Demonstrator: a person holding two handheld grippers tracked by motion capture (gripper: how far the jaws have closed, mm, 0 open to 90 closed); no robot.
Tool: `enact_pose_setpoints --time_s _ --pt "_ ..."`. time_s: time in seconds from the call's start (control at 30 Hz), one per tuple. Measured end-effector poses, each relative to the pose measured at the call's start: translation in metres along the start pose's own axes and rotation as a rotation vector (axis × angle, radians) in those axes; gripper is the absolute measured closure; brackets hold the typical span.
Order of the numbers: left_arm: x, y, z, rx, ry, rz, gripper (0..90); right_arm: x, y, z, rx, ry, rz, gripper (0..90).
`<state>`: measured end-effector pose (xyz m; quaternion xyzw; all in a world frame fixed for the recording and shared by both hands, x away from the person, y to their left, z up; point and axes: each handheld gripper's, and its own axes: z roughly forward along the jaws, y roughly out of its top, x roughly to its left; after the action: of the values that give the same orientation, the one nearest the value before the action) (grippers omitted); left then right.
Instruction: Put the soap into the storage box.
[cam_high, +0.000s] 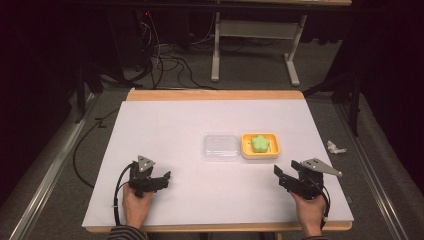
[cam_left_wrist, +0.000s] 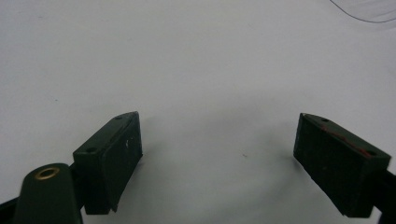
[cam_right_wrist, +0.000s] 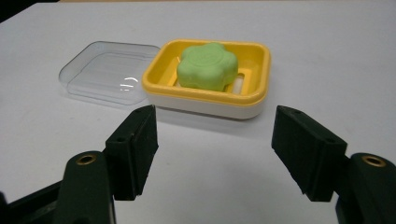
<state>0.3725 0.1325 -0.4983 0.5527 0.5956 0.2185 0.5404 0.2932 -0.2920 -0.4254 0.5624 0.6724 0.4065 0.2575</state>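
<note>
Figure legend. Nearest me, at the front edge of the white-covered desk (cam_high: 165, 120), my left gripper (cam_high: 162, 179) rested in my left hand, its black fingers (cam_left_wrist: 112, 154) spread wide over bare desk with nothing between them. My right gripper (cam_high: 281, 175) sat at the desk's front right, its fingers (cam_right_wrist: 135, 149) parted with a clear gap and nothing held; the right gripper view looked straight between them at the work.

Beyond, near the desk's middle, stood the yellow-rimmed white plastic soap dish (cam_high: 260, 145) (cam_right_wrist: 210, 100), open, with the green flower-shaped soap bar (cam_high: 260, 143) (cam_right_wrist: 207, 65) lying in it. Touching the dish's left side lay the clear, rounded-rectangular plastic lid (cam_high: 220, 146) (cam_right_wrist: 105, 74), flat on the desk.

The deciding relation: the dish lay ahead of my right fingers and slightly to their left, apart from them, its long axis running across the desk. My right hand was plainly the nearer to dish and soap; the lid sat between the two hands, somewhat closer to the right one, I judged. Farthest off, past the desk, grey floor with cables (cam_high: 170, 65).
</note>
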Motion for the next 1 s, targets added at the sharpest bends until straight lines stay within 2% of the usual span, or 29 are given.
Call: enact_pose_setpoints --time_s 0.17,0.33,0.6,1.0 --pt "0.000 0.000 0.000 0.002 0.000 0.003 15.9 0.005 -0.003 0.005 0.010 0.008 -0.016 32.4" --pt "0.000 0.000 0.000 0.005 0.000 0.000 16.0 0.008 -0.005 0.008 0.020 0.017 -0.011 33.2" --pt "0.000 0.000 0.001 0.008 0.001 0.001 16.0 0.013 -0.011 0.017 0.058 0.030 -0.023 34.1" --pt "0.000 0.000 0.001 0.012 0.002 -0.001 16.0 0.019 -0.017 0.029 0.096 0.029 -0.039 34.4"
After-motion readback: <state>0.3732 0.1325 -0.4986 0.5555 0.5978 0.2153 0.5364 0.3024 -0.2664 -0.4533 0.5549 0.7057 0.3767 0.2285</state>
